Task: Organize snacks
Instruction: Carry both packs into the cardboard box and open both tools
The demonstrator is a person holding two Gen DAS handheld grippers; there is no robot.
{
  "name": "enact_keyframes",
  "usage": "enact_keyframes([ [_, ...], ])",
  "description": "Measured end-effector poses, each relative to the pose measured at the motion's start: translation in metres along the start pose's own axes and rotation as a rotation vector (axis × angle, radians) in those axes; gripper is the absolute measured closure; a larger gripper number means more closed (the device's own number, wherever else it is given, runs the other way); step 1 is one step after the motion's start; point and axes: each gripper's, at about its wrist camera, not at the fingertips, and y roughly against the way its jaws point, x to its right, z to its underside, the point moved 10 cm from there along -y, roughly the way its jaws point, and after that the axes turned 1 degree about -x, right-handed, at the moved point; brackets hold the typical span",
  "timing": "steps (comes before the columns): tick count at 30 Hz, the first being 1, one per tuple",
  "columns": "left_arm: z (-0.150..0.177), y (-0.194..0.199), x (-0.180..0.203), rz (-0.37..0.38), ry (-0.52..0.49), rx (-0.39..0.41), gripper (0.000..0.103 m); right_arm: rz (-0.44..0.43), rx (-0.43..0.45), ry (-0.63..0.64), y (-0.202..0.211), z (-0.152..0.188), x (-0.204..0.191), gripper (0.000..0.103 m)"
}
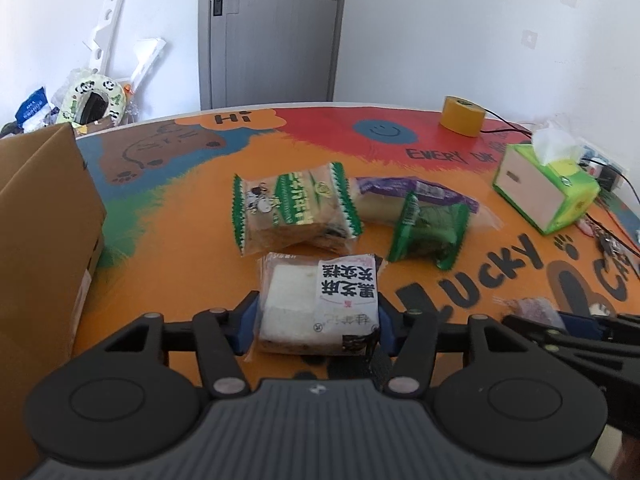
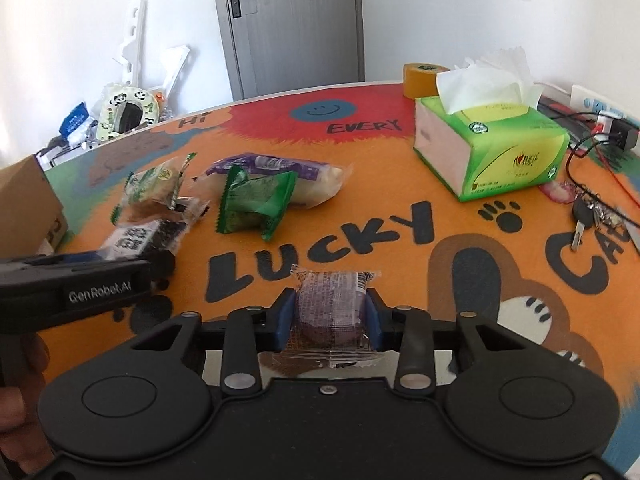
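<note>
My left gripper is shut on a white cake packet with black Chinese lettering, held just above the table. My right gripper is shut on a small purple snack packet. The left gripper also shows at the left of the right wrist view. On the table lie a green-and-white bread packet, a long purple packet and a dark green packet leaning on it. The same green packet and purple packet show in the right wrist view.
A cardboard box stands at the table's left edge. A green tissue box, a yellow tape roll, keys and cables sit at the right. The colourful table mat covers the table.
</note>
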Motion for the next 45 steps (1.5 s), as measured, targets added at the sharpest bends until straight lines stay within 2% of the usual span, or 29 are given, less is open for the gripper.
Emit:
enact_keyframes([
  [9, -0.001, 0.032, -0.002, 0.026, -0.002, 0.025, 0.047, -0.041, 0.057, -0.053, 0.023, -0.009, -0.008, 0.067],
  [23, -0.043, 0.086, -0.028, 0.023, 0.029, 0.151, 0.047, -0.143, 0.132, -0.041, 0.045, -0.044, -0.05, 0.068],
  [32, -0.062, 0.116, -0.066, -0.022, 0.075, 0.22, 0.047, -0.202, 0.168, -0.002, 0.053, -0.062, -0.089, 0.068],
  [45, -0.065, 0.135, -0.127, -0.086, 0.161, 0.26, 0.047, -0.276, 0.181, 0.04, 0.053, -0.074, -0.146, 0.068],
])
